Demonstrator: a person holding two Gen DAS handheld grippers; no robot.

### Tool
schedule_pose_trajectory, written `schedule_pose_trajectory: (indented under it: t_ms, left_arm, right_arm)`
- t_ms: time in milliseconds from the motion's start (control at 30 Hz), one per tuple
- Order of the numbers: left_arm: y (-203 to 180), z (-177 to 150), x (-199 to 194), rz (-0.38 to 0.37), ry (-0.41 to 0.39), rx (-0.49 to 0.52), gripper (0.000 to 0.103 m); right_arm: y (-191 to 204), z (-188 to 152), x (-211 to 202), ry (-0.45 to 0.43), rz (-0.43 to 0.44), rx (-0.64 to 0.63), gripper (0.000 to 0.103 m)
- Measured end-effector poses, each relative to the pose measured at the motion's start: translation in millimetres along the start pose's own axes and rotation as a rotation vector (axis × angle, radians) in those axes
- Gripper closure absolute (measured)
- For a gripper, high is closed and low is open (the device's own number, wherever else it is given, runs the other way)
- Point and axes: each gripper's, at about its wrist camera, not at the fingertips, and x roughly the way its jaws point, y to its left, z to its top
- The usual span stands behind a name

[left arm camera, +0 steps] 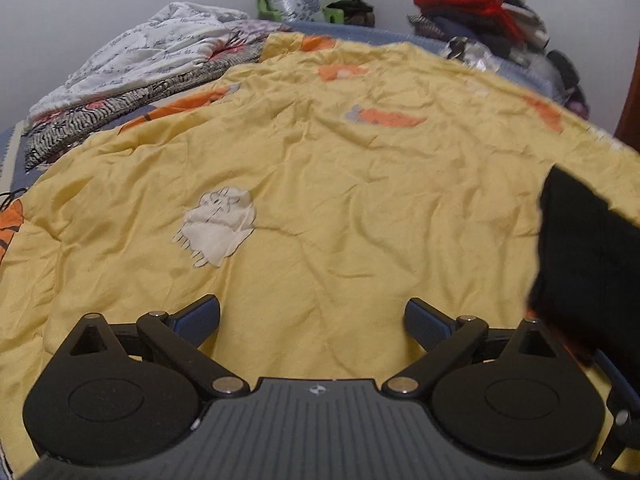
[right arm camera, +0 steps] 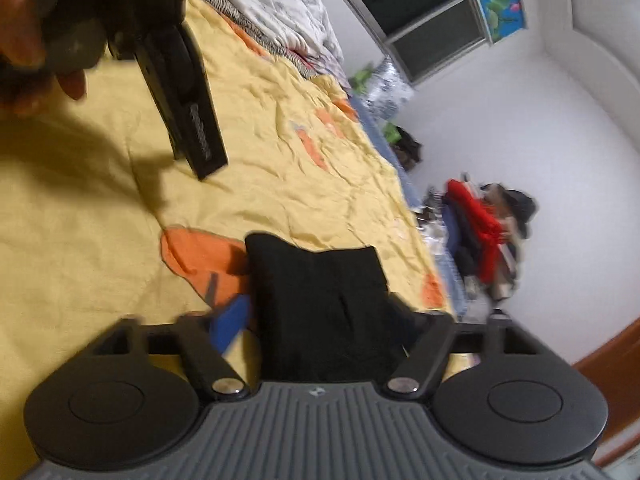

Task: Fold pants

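- Our left gripper point(left arm camera: 312, 320) hangs with its jaws wide apart over the yellow quilt point(left arm camera: 320, 184).
- Our right gripper point(right arm camera: 320, 320) has black pants point(right arm camera: 320, 304) between its fingers; we cannot tell whether it clamps.

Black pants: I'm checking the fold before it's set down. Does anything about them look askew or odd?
The black pants sit as a compact bundle between the fingers of the right claw, over the yellow quilt. Their top edge is uneven, dipping midway. The left claw is open, holding nothing.
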Motion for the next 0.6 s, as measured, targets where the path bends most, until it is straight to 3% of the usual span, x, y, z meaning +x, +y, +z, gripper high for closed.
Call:
schedule_pose_trajectory:
  t_ms: [67, 167, 233, 267, 333, 433, 533, 567, 600]
  left_arm:
    - [-3.9, 4.0, -10.9, -0.050, -0.057, 0.005, 0.002]
    - [-25.5, 10.4, -20.0, -0.051, -0.071, 0.085, 0.002]
    - [-39.4, 9.8, -23.0, -0.103, -0.043, 0.151, 0.002]
    - [-43.9, 7.1, -24.6, -0.137, -0.036, 0.168, 0.002]
    - [-48.0, 3.2, -26.2, -0.200, -0.027, 0.176, 0.002]
    - [-44.5, 5.8, -20.3, -0.215, -0.010, 0.136, 0.003]
    - [-32.7, 15.8, -12.6, -0.289, 0.036, 0.033, 0.004]
    - [-28.8, 18.2, -11.2, -0.320, 0.058, -0.004, 0.005]
    - [-26.2, 20.4, -9.1, -0.339, 0.080, -0.037, 0.005]
  right_arm:
    - [-35.0, 3.1, 6.0, -0.011, 0.009, 0.134, 0.037]
    - [-67.5, -3.3, 41.6, 0.090, -0.020, 0.150, 0.037]
    - [-78.3, -10.4, 55.5, 0.150, -0.002, 0.161, 0.037]
    - [-79.5, -12.7, 52.8, 0.140, 0.001, 0.165, 0.037]
    - [-74.3, -15.0, 33.4, 0.093, 0.051, 0.160, 0.037]
    - [-45.5, -15.4, 2.9, -0.007, 0.169, 0.097, 0.037]
    - [-6.0, -12.4, -2.0, -0.050, 0.138, -0.026, 0.038]
    - [3.3, -12.6, 2.7, -0.050, 0.111, -0.062, 0.041]
    - [10.1, -12.2, 9.6, -0.042, 0.097, -0.084, 0.056]
